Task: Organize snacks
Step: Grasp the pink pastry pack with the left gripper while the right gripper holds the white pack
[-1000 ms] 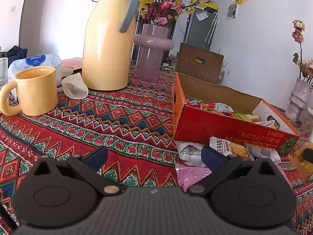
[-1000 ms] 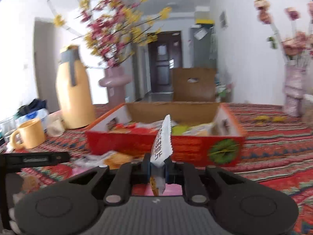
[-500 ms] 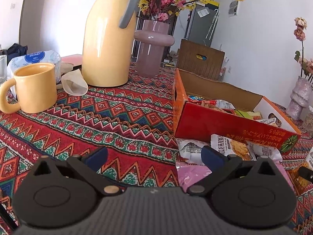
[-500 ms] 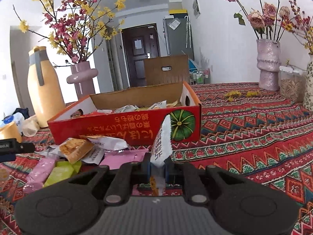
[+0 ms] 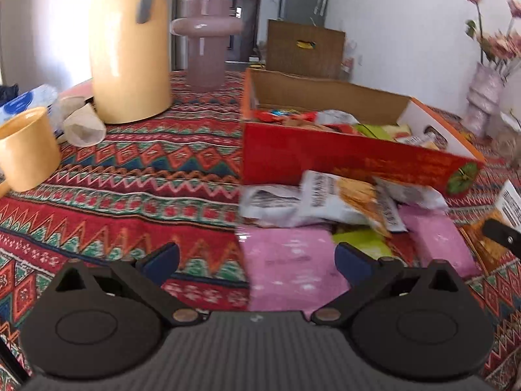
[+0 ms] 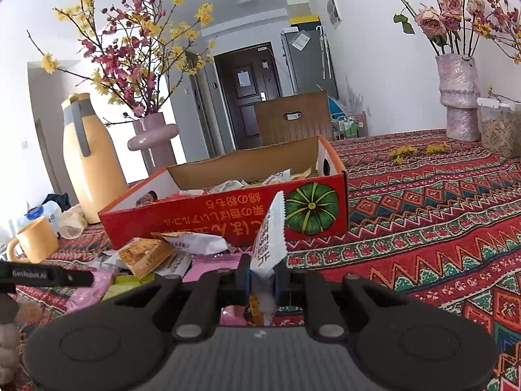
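My right gripper point(image 6: 262, 280) is clenched on a small white snack packet point(image 6: 271, 238), which stands upright between the jaws, held low in front of the red cardboard box point(image 6: 228, 218). I judge the packet light, crinkly and easily crushed, so pinching it on its body near the bottom seam, as I do now, seems right; a harder squeeze would likely break what is inside. My left gripper point(image 5: 257, 259) hangs released, jaws wide apart, over a pink packet point(image 5: 286, 264) at the near edge of the loose pile of snacks point(image 5: 325, 202) lying on the patterned tablecloth point(image 5: 146, 176) just before the box. Those wrappers look slippery and flat, so I would take one by an edge or the sealed end. Compared with half a second ago, my left gripper has dropped closer to the pile, and the pink packet now lies between its fingertips point(image 5: 350, 257). My right gripper has turned a little, with the box now further left in its view
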{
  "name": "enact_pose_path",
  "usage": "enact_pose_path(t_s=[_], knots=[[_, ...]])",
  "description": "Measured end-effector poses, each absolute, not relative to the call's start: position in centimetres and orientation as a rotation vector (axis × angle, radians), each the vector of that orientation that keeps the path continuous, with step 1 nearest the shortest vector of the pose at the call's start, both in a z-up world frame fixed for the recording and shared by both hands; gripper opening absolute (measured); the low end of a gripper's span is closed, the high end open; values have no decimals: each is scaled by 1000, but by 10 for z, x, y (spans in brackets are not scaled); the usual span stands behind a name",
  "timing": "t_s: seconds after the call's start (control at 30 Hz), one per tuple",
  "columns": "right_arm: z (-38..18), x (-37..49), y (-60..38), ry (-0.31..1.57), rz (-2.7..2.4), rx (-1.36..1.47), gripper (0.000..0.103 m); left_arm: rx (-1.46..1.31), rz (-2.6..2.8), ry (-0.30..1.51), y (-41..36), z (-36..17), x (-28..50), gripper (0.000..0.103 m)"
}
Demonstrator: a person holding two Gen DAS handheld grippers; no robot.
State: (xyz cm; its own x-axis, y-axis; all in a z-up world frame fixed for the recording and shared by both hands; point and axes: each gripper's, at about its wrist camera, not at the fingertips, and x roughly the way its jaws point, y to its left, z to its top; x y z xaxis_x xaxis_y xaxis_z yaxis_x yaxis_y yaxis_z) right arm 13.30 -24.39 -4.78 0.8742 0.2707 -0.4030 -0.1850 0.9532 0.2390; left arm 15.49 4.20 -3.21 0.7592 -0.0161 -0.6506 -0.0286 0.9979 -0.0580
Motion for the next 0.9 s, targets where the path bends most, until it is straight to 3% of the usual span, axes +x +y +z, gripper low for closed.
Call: enact_pose_path(t_s=[0.63,0.73,0.9], knots=[[-46,127,-251,411,294,232,13,-6,83,793,20,-31,151,99],[-46,127,-251,409,296,233,13,10,94,811,14,-33,157,91],[-46,126,-251,409,294,231,13,6,102,827,11,-40,166,87]])
